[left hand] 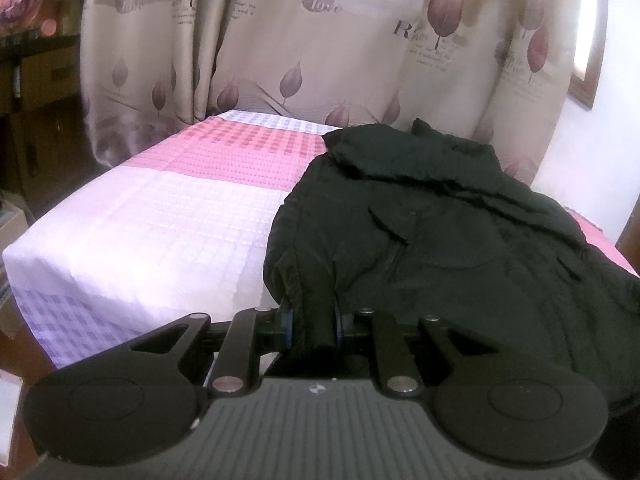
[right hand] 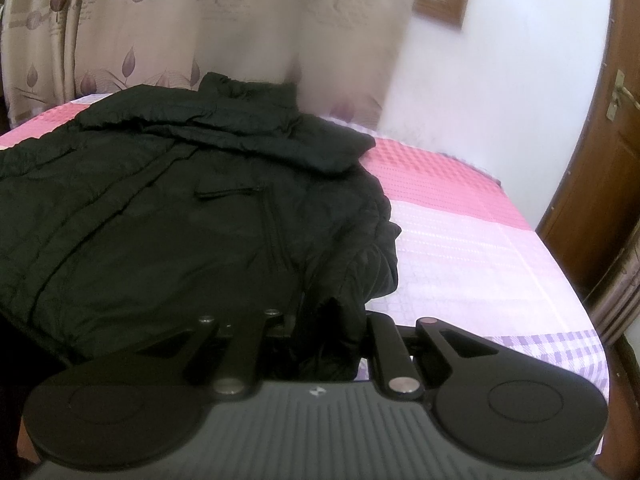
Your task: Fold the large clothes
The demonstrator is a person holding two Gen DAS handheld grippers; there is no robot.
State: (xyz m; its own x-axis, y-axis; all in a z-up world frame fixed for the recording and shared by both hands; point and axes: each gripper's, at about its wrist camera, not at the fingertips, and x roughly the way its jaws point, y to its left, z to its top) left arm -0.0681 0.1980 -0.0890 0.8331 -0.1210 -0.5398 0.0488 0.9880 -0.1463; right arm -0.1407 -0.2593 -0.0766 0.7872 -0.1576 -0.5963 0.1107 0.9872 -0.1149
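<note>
Black padded jacket (left hand: 460,232) on our checked bedsheet (left hand: 160,220).
We pinch its near hem: left gripper (left hand: 312,320) at 6 o'clock, right gripper (right hand: 328,328) likewise clamped.

Fingertips of left gripper (left hand: 312,322) buried in black jacket (left hand: 460,232) fabric, pads barely visible. Same at right gripper (right hand: 326,332): tips swallowed by jacket hem (right hand: 332,320). Jacket cut off at right edge in left wrist view, at left edge in right wrist view. Curtain (right hand: 248,32) blurred, print text unreadable. Bed (left hand: 140,216) near corner hidden behind gripper body.
</note>
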